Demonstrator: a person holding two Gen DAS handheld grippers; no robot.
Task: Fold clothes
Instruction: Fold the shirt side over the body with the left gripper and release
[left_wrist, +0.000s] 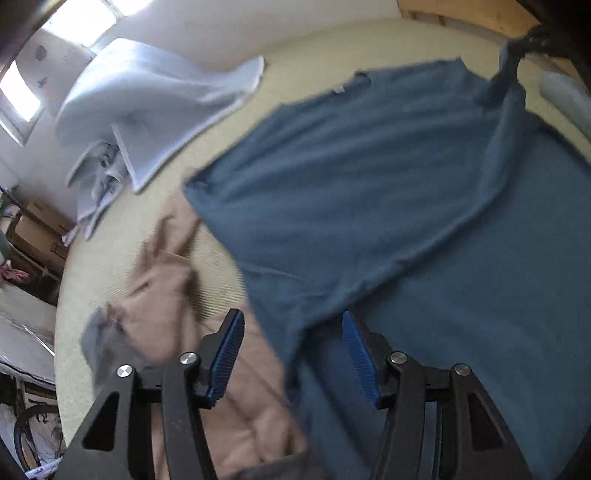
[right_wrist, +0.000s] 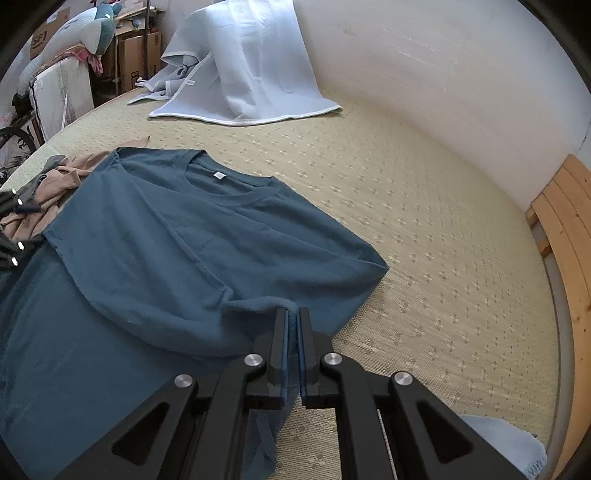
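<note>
Presently, a teal crew-neck T-shirt is found spread on the patterned woven mat that covers the bed, its collar and white neck label turned toward the wall, so that the garment lies flat and open for folding. The right gripper is seen with its jaws together, clamped on a bunched edge of the T-shirt at the sleeve side; the cloth is drawn up into a ridge at the grip, which is judged to be the start of a fold of that side across the body of the shirt. In the left wrist view, the left gripper is held over the opposite side of the garment with its jaws well apart and nothing between them; the shirt's edge lies just ahead of the blue ribbed pads, and it is judged that this gripper is placed there to take or steady that edge. That view is blurred, so finer contact cannot be confirmed. A tan garment lies crumpled beside the T-shirt on the left gripper's side, partly under the shirt's edge, with a grey item against it; these are taken to be awaiting their turn. A pale blue blanket is draped against the wall beyond the collar, well apart from the work. A wooden bed frame borders the mat on the right. The fold is judged to be at an early stage, no side being yet laid over.
</note>
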